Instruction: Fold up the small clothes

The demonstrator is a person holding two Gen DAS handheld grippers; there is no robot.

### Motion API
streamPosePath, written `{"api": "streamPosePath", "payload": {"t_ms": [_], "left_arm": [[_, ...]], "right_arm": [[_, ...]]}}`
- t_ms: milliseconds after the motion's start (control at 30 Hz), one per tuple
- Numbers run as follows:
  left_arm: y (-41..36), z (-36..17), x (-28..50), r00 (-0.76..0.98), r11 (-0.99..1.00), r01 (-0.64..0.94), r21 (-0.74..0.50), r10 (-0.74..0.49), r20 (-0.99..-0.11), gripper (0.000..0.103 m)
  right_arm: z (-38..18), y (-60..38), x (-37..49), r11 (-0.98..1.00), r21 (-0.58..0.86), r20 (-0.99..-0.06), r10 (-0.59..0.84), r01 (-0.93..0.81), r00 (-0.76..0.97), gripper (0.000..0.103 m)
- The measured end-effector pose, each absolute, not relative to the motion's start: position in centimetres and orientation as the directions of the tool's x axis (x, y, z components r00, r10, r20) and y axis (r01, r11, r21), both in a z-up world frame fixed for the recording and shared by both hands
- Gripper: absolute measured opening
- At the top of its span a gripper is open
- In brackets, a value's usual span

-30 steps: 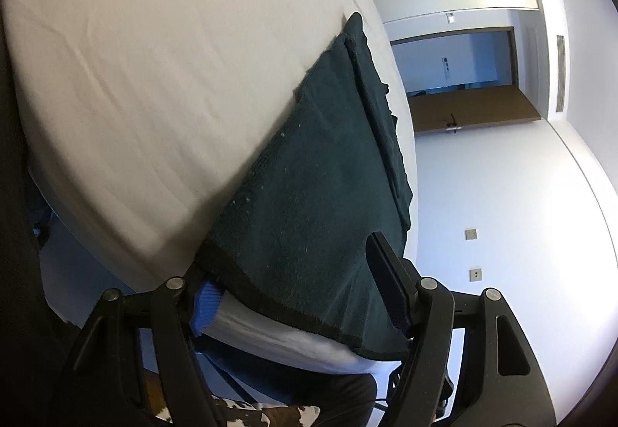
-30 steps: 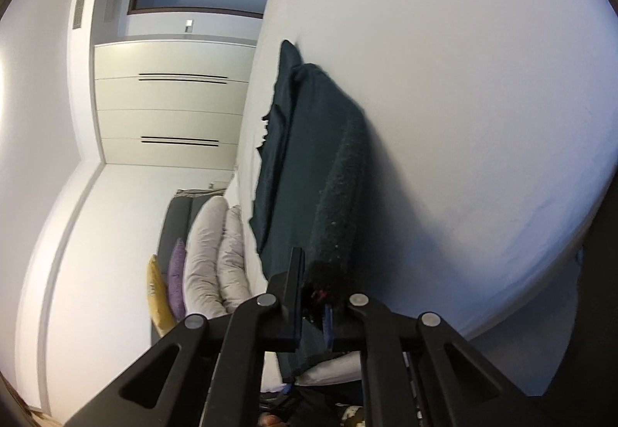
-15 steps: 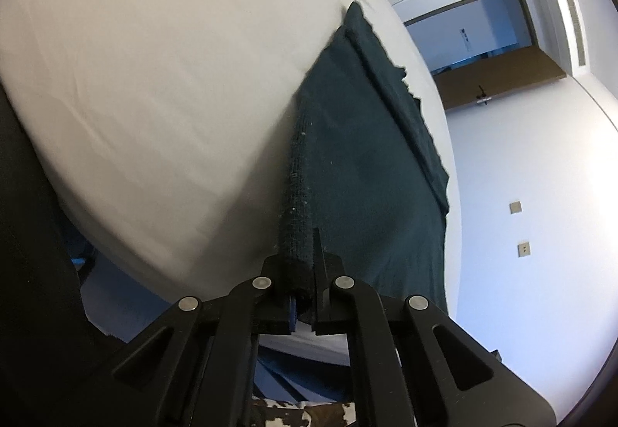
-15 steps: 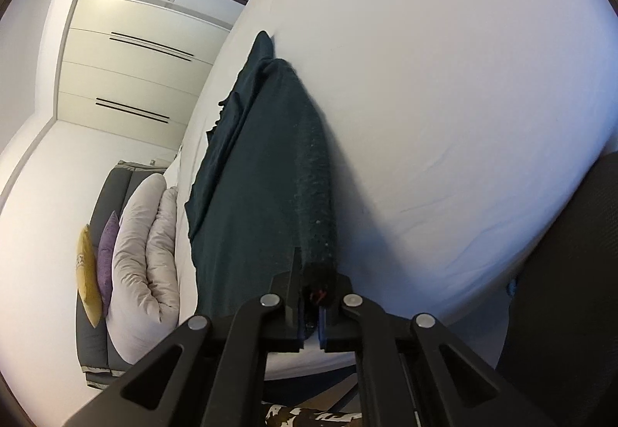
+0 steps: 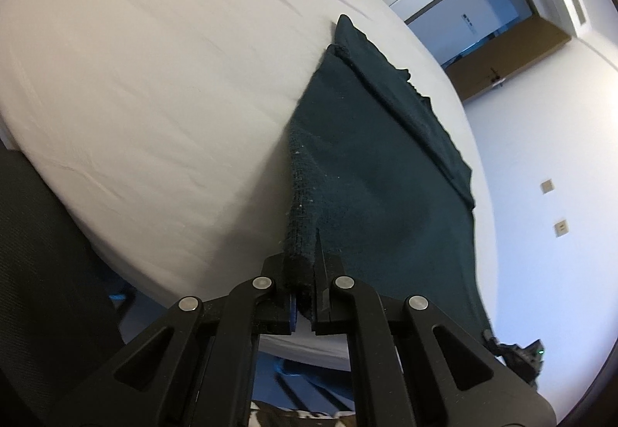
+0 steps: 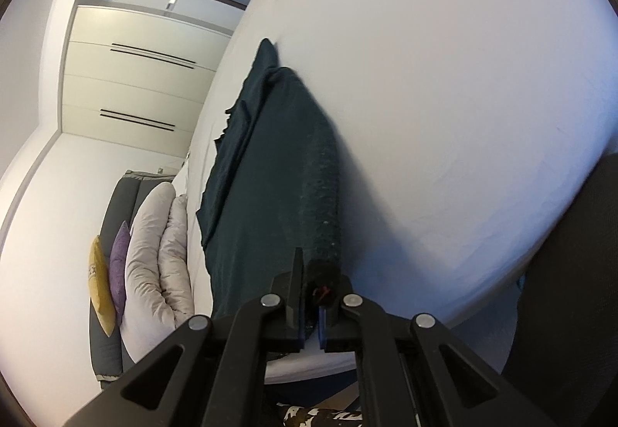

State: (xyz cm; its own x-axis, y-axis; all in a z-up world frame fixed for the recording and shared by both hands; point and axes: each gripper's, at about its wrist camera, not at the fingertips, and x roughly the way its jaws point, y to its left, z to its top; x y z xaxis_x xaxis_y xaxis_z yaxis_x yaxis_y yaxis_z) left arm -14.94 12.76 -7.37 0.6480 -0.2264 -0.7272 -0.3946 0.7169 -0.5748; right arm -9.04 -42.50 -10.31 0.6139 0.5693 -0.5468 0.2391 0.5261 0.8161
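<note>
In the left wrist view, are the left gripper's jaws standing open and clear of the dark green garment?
No: the left gripper is clamped shut on the ribbed hem of the dark green garment.

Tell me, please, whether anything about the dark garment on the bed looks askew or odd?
Nothing serious. The dark green garment lies on the white bed; its far part is doubled over with an uneven, jagged edge. Pale lint speckles the knitted hem, which both hand-held grippers, left and right, are pinching.
</note>
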Motion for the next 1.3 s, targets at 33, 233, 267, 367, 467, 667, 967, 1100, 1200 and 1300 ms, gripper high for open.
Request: {"api": "streamPosePath", "payload": {"t_ms": [33,233,267,367,467,667,967,1100,1200,1300], "left_arm": [[12.5,-7.3,-14.9,0.647,0.727,-0.392,-0.564,-0.218,-0.731,0.003],[11.6,-6.6,-14.8,0.641,0.785,-0.377,-0.492,-0.162,-0.750,0.003],[11.6,-6.5,-15.0,0.641,0.794,-0.374,-0.479,-0.152,-0.753,0.003],[11.4,-6.0,-15.0,0.643,0.812,-0.366,-0.454,-0.132,-0.754,0.003],[11.4,-5.3,-14.7,0.652,0.818,-0.359,-0.449,-0.124,-0.748,0.003],[11.7,-3.6,-13.1,0.682,0.823,-0.348,-0.448,-0.106,-0.724,0.003],[12.2,-0.2,-7.9,0.732,0.832,-0.309,-0.460,-0.101,-0.674,0.003],[12.6,1.3,-4.6,0.750,0.832,-0.289,-0.473,-0.110,-0.652,0.003],[12.6,2.4,-1.8,0.757,0.843,-0.273,-0.463,-0.109,-0.644,0.003],[12.6,3.2,1.0,0.762,0.849,-0.268,-0.456,-0.103,-0.639,0.003]], "right_arm": [[-10.3,-42.5,-9.1,0.526,0.815,-0.549,0.568,0.243,0.613,0.004],[-9.9,-42.3,-9.0,0.537,0.807,-0.560,0.558,0.247,0.613,0.004],[-9.8,-42.3,-9.0,0.536,0.807,-0.559,0.558,0.247,0.614,0.004],[-9.2,-42.1,-8.8,0.533,0.811,-0.552,0.559,0.242,0.618,0.004],[-8.6,-42.1,-8.4,0.520,0.821,-0.538,0.569,0.235,0.622,0.004],[-6.6,-41.8,-6.9,0.510,0.837,-0.503,0.580,0.196,0.640,0.004],[-3.7,-41.1,-3.1,0.530,0.838,-0.470,0.576,0.133,0.668,0.004],[-2.7,-41.1,-0.7,0.535,0.837,-0.456,0.567,0.114,0.686,0.004],[-2.2,-41.2,1.4,0.535,0.838,-0.444,0.560,0.105,0.699,0.004],[-1.8,-41.1,3.7,0.540,0.836,-0.440,0.553,0.099,0.707,0.004]]}}
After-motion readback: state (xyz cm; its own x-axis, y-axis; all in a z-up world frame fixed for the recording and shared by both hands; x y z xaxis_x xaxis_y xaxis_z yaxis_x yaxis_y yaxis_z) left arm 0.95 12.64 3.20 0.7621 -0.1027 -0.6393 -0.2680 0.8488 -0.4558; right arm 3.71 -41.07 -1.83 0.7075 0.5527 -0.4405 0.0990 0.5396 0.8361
